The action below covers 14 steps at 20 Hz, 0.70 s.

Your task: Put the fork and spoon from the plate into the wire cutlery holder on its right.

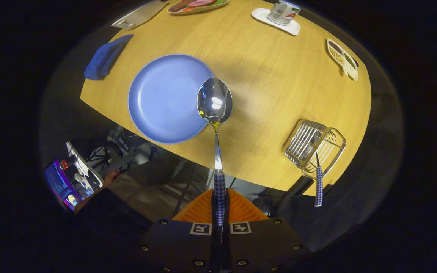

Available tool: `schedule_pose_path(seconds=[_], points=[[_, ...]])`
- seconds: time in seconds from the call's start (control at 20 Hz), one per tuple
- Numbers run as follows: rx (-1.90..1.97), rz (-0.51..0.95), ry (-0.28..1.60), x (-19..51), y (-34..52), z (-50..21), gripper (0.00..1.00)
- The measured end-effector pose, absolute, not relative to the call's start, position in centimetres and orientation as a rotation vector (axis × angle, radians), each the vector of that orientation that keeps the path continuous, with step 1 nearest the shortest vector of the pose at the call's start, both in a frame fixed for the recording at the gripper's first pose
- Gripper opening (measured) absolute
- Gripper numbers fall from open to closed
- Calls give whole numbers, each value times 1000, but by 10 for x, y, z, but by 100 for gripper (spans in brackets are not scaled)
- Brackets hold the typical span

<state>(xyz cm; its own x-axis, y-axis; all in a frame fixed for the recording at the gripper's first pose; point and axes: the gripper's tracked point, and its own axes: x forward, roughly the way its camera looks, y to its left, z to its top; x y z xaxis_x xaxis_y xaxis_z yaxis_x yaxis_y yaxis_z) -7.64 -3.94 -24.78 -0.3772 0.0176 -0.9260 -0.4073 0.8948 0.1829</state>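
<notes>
My gripper is shut on the checked handle of the spoon. The spoon points straight ahead of the fingers, its shiny bowl hanging in the air over the right rim of the blue plate. The plate lies bare on the wooden table, ahead and to the left of the fingers. The wire cutlery holder stands near the table's near edge, to the right of the plate and the fingers. The fork stands in it, its checked handle sticking out toward me.
A folded blue cloth lies left of the plate. At the far side are a picture plate, a white tray with a glass and a divided snack dish. A person's legs and hand are below the table edge.
</notes>
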Motion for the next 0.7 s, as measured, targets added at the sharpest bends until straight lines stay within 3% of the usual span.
schedule_pose_path(seconds=[0.7], points=[[-186,394,2091,-99,-139,-207,3]])
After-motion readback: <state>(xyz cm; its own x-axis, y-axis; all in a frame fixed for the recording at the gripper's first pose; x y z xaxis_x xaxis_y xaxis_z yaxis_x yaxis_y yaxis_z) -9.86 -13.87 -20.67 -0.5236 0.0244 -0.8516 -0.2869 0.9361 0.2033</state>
